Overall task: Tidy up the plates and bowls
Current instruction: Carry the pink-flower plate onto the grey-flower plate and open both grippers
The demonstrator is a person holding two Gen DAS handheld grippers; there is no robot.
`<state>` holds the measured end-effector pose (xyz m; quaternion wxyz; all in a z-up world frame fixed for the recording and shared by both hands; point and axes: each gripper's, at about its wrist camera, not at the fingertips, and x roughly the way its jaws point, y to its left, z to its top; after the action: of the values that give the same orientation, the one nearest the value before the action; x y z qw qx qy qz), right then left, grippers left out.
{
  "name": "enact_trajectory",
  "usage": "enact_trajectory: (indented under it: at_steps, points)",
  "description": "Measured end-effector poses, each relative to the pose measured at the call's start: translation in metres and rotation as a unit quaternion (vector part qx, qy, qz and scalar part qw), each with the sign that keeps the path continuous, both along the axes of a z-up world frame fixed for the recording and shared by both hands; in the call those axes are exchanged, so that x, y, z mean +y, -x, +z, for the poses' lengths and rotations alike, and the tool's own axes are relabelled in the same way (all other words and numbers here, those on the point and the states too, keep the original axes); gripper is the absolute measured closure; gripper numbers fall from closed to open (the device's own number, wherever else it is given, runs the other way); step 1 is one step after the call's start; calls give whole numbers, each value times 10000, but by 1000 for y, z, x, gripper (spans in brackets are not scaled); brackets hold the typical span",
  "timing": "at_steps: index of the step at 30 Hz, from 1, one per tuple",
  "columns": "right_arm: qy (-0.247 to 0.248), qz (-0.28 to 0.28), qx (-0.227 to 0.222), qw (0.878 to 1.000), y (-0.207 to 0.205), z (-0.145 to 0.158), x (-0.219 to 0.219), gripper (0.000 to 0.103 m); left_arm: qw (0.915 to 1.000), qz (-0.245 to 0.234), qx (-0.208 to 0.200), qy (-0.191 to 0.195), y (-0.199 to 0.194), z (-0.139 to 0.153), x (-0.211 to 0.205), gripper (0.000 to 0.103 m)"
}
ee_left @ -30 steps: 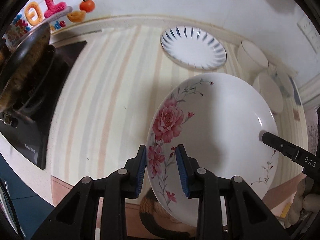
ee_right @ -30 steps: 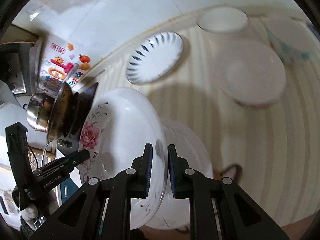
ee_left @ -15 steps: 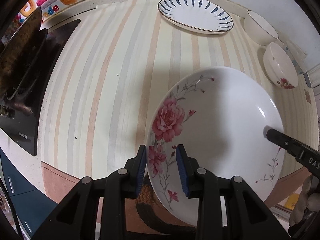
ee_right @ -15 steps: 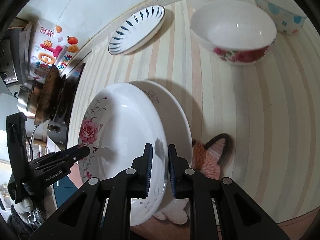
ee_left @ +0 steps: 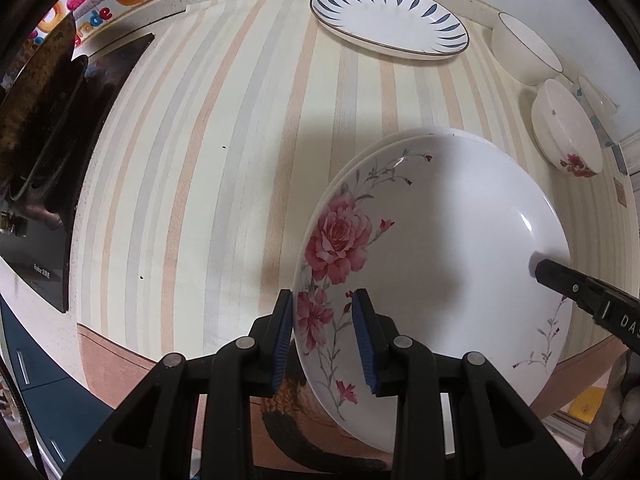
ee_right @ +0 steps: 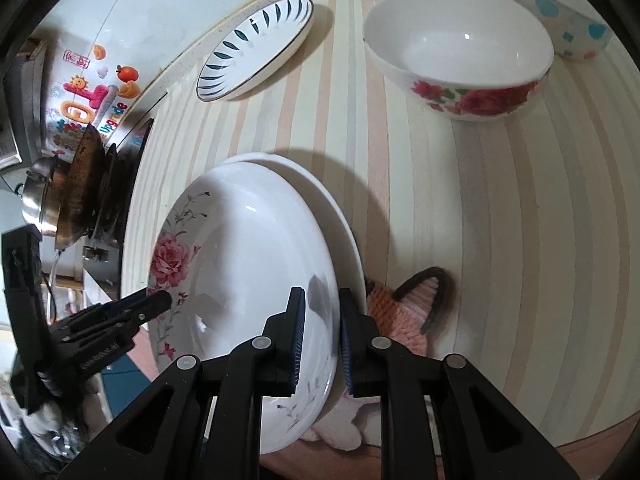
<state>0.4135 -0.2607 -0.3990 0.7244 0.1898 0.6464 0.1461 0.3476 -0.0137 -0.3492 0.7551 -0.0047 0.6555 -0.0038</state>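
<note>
A white plate with pink roses [ee_left: 440,264] is held by both grippers, one on each side of its rim. My left gripper [ee_left: 324,336] is shut on its rose-painted edge. My right gripper [ee_right: 320,336] is shut on the opposite edge; its finger shows in the left wrist view [ee_left: 560,276]. The plate [ee_right: 248,256] hovers just over a second white plate [ee_right: 340,224] lying on the striped counter [ee_left: 200,160]; I cannot tell if they touch. A blue-leaf plate [ee_left: 388,20] lies at the back.
A rose-patterned bowl [ee_right: 460,48], a plain white bowl [ee_left: 524,56] and a blue-dotted bowl [ee_right: 560,12] stand at the back right. A black stove [ee_left: 44,160] with a pan is at the left. A pink knitted item [ee_right: 408,308] lies at the counter's front edge.
Both grippers have lowered the rose plate toward the counter, down over the second white plate. Their hold on the rim is unchanged.
</note>
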Motion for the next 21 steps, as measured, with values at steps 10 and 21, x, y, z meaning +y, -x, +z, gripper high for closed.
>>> enact_trajectory:
  at_steps: [10,21]
  points:
    - [342,185,67,9992,-4,9,10,78,10000,-92,3,-18,-4,3,-1,76]
    - [449,161,418,9980,0,12,8,78,9999,-152,26,64,-7,17,0,76]
